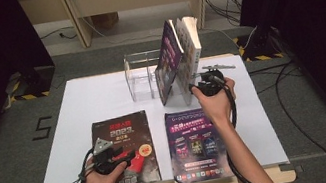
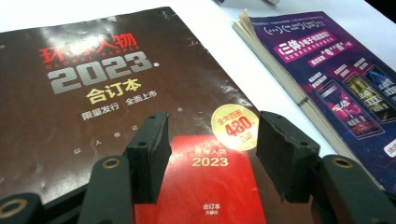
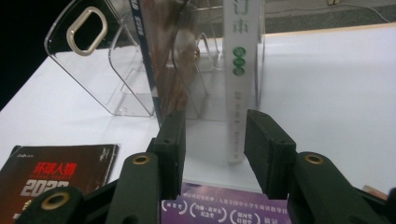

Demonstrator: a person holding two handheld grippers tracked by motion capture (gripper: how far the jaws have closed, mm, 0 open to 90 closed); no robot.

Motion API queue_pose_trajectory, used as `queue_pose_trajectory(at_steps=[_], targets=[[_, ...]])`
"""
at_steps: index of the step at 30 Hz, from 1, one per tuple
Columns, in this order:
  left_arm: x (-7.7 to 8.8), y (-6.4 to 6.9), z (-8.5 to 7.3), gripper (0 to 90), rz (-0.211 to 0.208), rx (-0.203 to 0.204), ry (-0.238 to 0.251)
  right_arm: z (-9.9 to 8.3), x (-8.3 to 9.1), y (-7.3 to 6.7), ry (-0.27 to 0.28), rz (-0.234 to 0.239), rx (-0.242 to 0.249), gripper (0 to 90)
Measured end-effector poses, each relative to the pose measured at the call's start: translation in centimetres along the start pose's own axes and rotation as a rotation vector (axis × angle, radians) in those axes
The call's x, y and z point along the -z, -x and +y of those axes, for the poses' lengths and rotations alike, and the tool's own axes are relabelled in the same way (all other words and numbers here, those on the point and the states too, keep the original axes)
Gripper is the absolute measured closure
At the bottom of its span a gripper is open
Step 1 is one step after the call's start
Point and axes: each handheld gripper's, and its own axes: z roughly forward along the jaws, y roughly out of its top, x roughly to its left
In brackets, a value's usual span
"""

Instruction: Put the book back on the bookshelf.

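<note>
A dark brown 2023 magazine [image 1: 122,129] lies flat at the front left of the white table. My left gripper [image 1: 111,154] hovers just over its lower half, and its jaws stand open with only the cover [image 2: 116,84] between them [image 2: 212,154]. A purple book [image 1: 196,146] lies flat beside it. At the back, a purple book [image 1: 168,60] and a white-spined book [image 1: 191,46] stand tilted in a clear holder [image 1: 141,77]. My right gripper [image 1: 208,83] is level with their lower ends. It is open [image 3: 215,144], with the white spine [image 3: 238,70] showing in its gap near the right jaw, untouched by the left.
The clear holder [image 3: 93,60] has empty slots to the left of the standing books. The white board [image 1: 96,100] has bare room at the left and far right. Its front edge lies just below the two flat books. Cables trail across the grey floor on the right.
</note>
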Motion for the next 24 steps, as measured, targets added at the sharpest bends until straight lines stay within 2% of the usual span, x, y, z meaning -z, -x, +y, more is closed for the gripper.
queue_pose_trajectory(at_steps=[15,24], targets=[[-1.8,1.6,1.7,45.4,-0.056,-0.003,-0.021,-1.9,-0.5,2.1,-0.071,0.000,-0.036,59.8],[-2.7,2.5,2.6,45.5,-0.077,-0.010,-0.033,-3.1,-1.0,3.4,-0.105,-0.006,-0.060,59.8]])
